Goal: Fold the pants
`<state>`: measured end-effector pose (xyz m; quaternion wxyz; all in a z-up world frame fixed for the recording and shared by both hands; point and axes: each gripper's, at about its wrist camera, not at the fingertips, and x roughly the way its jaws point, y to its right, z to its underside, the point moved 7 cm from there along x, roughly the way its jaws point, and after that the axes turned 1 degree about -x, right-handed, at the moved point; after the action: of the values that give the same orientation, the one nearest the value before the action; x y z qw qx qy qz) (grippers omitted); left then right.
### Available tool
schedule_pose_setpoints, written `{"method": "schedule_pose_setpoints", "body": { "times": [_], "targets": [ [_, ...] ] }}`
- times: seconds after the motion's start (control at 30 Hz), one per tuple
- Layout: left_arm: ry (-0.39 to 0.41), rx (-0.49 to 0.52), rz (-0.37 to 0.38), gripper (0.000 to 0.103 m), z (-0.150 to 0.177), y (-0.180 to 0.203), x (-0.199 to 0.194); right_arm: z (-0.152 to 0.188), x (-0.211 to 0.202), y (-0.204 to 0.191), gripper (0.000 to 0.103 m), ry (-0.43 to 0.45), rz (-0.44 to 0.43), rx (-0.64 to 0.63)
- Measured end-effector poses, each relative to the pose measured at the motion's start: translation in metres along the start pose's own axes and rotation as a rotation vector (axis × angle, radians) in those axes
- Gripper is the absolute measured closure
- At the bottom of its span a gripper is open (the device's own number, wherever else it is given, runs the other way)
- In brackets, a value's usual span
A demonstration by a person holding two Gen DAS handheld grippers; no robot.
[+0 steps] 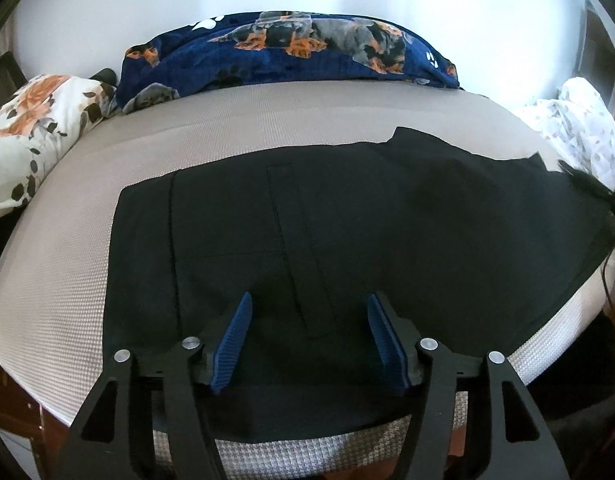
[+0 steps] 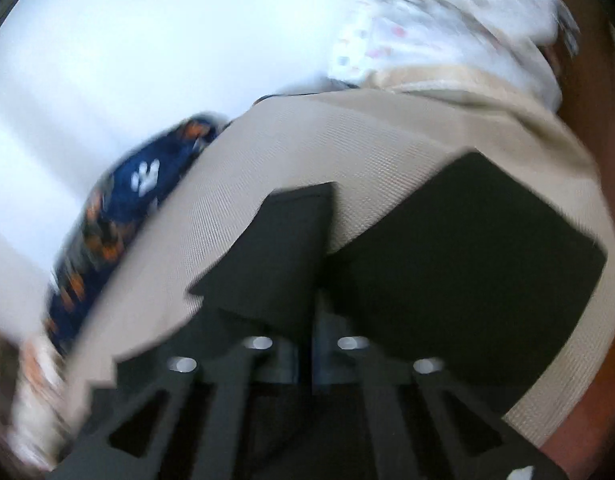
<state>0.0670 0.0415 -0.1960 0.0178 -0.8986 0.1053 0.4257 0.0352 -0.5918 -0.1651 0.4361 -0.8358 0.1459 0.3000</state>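
Black cloth fills the middle of your left wrist view: the pants (image 1: 347, 216) lie flat across the beige bed cover (image 1: 235, 120), their near edge running under your left gripper (image 1: 309, 344). Its jaws stand apart, about halfway, and the blue pads (image 1: 233, 344) hang over the fabric with nothing pinched between them. This view alone gives you the far side of the bed: the navy dog-print blanket (image 1: 287, 48) along the wall, the floral pillow (image 1: 35, 124) at the left and a white dotted bundle (image 1: 579, 132) at the right.

Your right wrist view is blurred. There your right gripper (image 2: 307, 340) has its jaws brought fully together, and a flap of the pants (image 2: 291, 248) rises just ahead of them; whether the cloth is pinched you cannot tell. Only here do you see the squared end of the pants (image 2: 467, 240) lying flat near the bed's right edge.
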Motion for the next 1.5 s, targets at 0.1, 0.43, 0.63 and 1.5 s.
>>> {"method": "schedule_pose_setpoints", "body": {
  "times": [0.1, 0.43, 0.63, 1.5],
  "targets": [
    [-0.002, -0.008, 0.014, 0.042, 0.001, 0.0, 0.0, 0.007, -0.015, 0.052, 0.1, 0.013, -0.159, 0.31],
    [-0.002, 0.008, 0.015, 0.04, 0.0, -0.001, 0.0, 0.028, -0.033, 0.08, 0.099, 0.001, -0.293, 0.449],
    [-0.005, 0.009, 0.018, 0.038, 0.001, 0.0, 0.001, 0.025, -0.042, 0.073, 0.093, 0.02, -0.26, 0.376],
    [0.012, 0.018, -0.006, 0.037, 0.004, -0.015, -0.009, 0.028, -0.046, 0.094, 0.094, -0.089, -0.283, 0.406]
  ]
}}
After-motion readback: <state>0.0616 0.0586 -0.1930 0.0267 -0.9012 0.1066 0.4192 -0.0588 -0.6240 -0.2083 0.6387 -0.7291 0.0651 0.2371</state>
